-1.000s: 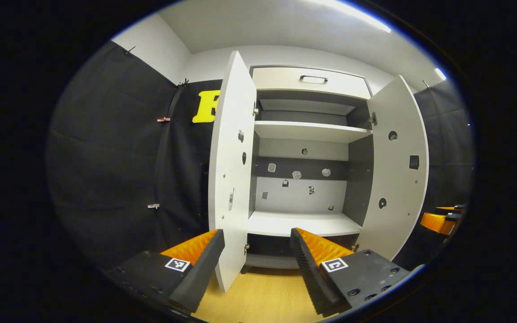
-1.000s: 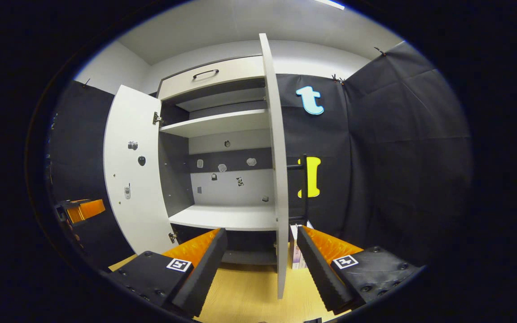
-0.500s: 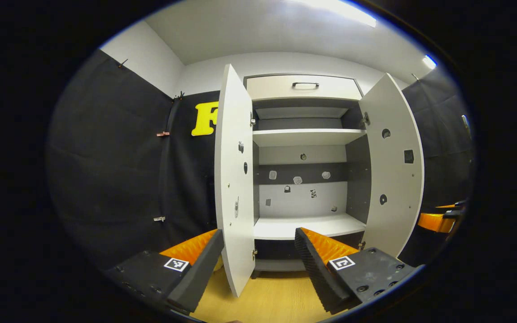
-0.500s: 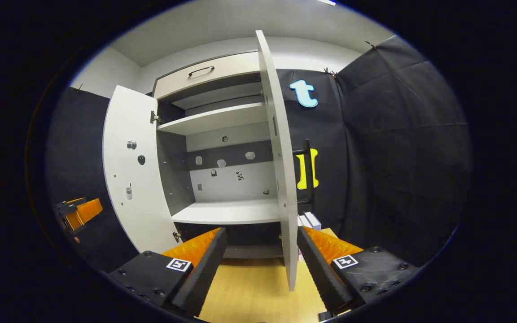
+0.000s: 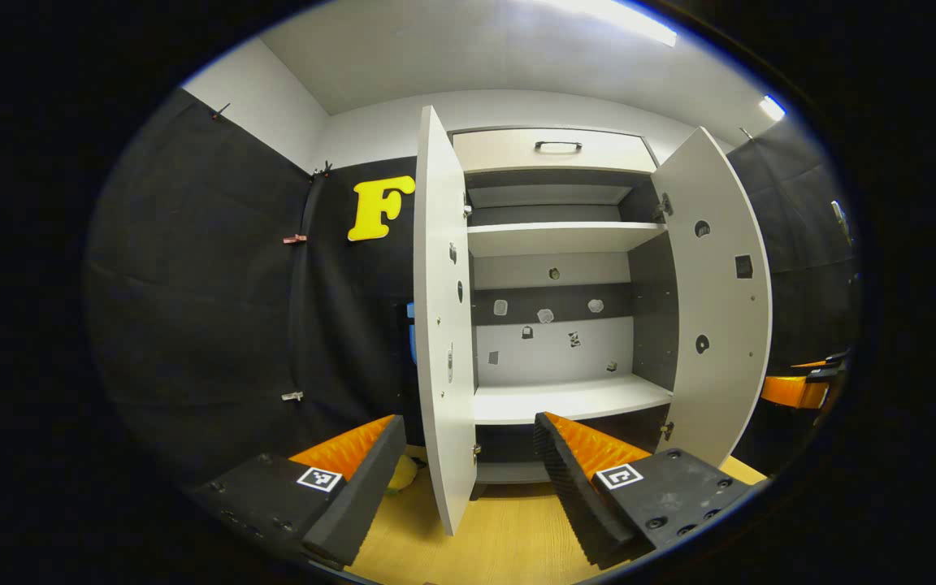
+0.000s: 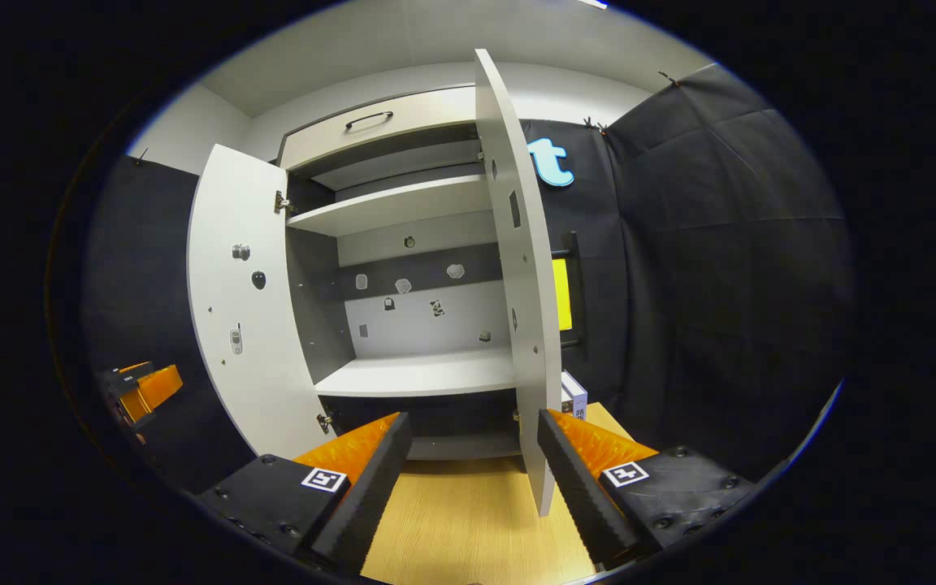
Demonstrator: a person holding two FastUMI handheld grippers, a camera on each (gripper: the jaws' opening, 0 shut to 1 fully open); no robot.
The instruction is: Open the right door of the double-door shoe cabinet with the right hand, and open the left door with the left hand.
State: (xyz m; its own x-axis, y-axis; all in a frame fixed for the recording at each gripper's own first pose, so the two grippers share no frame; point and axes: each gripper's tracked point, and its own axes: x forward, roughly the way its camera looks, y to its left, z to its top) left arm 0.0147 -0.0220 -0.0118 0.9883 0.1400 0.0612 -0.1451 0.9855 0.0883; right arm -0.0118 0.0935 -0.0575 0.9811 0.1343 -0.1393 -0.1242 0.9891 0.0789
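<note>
The white shoe cabinet (image 5: 557,244) stands with both doors swung out. In the left gripper view the left door (image 5: 442,325) is nearly edge-on, and its lower edge sits in line between my left gripper's (image 5: 468,422) open fingers without touching them. The right door (image 5: 720,309) shows its inner face. In the right gripper view the right door (image 6: 529,284) is edge-on just inside the right finger of my right gripper (image 6: 472,418), which is open and holds nothing. The left door (image 6: 240,309) hangs wide. Each gripper also shows at the other view's edge: the right gripper (image 5: 801,390), the left gripper (image 6: 143,390).
A drawer (image 5: 553,150) with a dark handle tops the cabinet, with bare shelves (image 5: 565,398) below. A small box (image 6: 572,396) stands on the wooden floor (image 6: 468,520) by the right door. A yellowish thing (image 5: 403,474) lies on the floor behind the left door. Black cloth walls close both sides.
Both views have shifted. The left door now looks narrower and sits further right between my left fingers. The right door shows more of its inner face. Both grippers stayed open.
</note>
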